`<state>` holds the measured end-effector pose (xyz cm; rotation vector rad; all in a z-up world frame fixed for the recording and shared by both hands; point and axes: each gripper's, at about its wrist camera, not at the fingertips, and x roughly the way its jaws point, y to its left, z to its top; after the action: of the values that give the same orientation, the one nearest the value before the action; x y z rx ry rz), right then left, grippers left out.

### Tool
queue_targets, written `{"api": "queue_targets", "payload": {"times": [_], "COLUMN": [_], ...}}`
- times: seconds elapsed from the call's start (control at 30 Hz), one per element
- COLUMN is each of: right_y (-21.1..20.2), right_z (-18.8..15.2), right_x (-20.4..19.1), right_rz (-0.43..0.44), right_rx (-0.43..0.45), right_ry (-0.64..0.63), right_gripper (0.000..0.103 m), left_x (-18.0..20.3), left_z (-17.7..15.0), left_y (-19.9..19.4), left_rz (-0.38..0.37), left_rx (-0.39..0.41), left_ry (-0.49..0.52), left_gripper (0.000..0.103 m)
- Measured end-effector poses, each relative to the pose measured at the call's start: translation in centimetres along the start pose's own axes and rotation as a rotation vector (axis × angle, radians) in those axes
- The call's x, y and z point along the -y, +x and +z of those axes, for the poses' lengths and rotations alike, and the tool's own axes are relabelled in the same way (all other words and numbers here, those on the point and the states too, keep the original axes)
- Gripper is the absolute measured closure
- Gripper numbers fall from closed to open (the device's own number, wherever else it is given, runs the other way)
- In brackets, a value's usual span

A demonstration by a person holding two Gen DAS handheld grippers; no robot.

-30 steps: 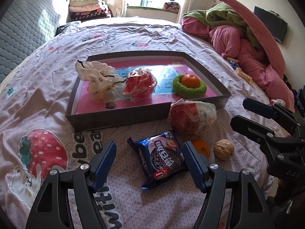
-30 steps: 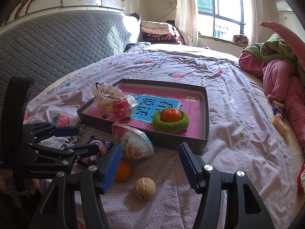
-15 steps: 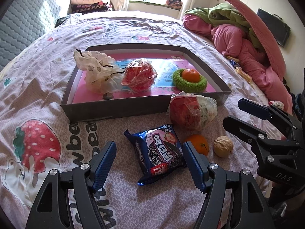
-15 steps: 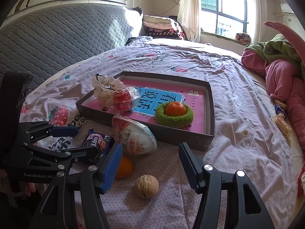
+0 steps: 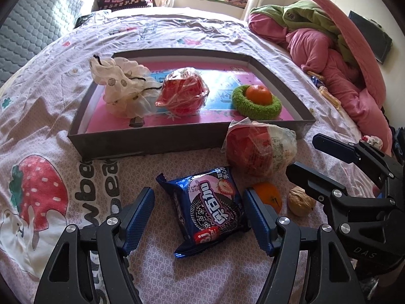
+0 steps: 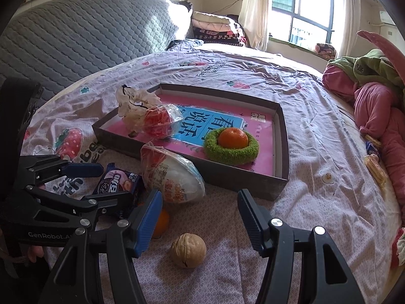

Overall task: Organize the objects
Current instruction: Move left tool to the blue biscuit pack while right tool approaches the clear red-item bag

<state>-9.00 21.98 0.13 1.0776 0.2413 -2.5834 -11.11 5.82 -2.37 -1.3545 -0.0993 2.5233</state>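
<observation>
Left gripper (image 5: 197, 217) spread wide, straddling a blue cookie packet (image 5: 207, 207) flat on the bed (image 5: 152, 273); blue ribbed pads clear of the crinkled foil on both sides, nothing gripped. Packet glossy, printed with a strawberry and a dark sandwich cookie, zigzag seams at both ends. Right gripper (image 6: 200, 215) parted about halfway, empty, hovering low over a walnut (image 6: 187, 250) lying between its fingers and short of the pads; no contact visible. Walnut tan, round, wrinkled shell. Just beside it, a small orange tangerine (image 6: 160, 224), smooth-skinned, partly hidden behind the left-side blue pad. Behind those, a big egg-shaped toy (image 6: 174, 174) in clear crinkly wrap, half red, half white, leaning on the near wall of the box.

Shallow grey cardboard box (image 6: 281, 177), rectangular, low walls, pink printed sheet with a blue panel lining the floor. Inside: a second tangerine (image 6: 233, 138) seated in a green fuzzy knitted ring (image 6: 231, 152) toward the right; a red ball-like item in clear plastic (image 5: 183, 93) near the middle; a cream spotted fabric pouch with black drawstring (image 5: 124, 88) at the left, touching the red one.

All on a lilac bedsheet with strawberry and bear prints. Grey quilted headboard (image 6: 76, 43) beyond, pink and green bedding (image 5: 329, 45) heaped at the right.
</observation>
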Motion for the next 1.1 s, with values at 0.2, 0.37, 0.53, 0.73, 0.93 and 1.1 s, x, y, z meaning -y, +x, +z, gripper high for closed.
{"api": "queue_targets", "payload": {"times": [0.2,0.37,0.53,0.73,0.93,1.1], "right_y": [0.9,1.1,1.6,1.8,2.2,2.5], "right_z": [-0.1,0.1,0.3,0.4,0.6,0.8], "right_x": [0.1,0.3,0.7,0.8,0.9,1.1], "right_rz": [0.007,0.032,0.071,0.092,0.132,0.174], "right_rx": [-0.026,-0.027,-0.032,-0.037,-0.046,-0.052], "right_ry": [-0.01,-0.01,0.013,0.013,0.019,0.03], "right_gripper": [0.042,0.041,0.036,0.036,0.036,0.036], "left_x": [0.0,-0.2,-0.3,-0.3,-0.3,0.0], "left_z": [0.3,0.6,0.6,0.6,0.8,1.0], "left_y": [0.7,1.4,1.5,1.9,2.4,3.0], "left_rz": [0.005,0.016,0.017,0.023,0.034,0.053], "left_rx": [-0.015,-0.033,-0.043,-0.061,-0.072,-0.073], "left_ry": [-0.018,-0.041,-0.035,-0.028,-0.032,-0.016], "left_gripper": [0.029,0.029,0.028,0.027,0.026,0.026]}}
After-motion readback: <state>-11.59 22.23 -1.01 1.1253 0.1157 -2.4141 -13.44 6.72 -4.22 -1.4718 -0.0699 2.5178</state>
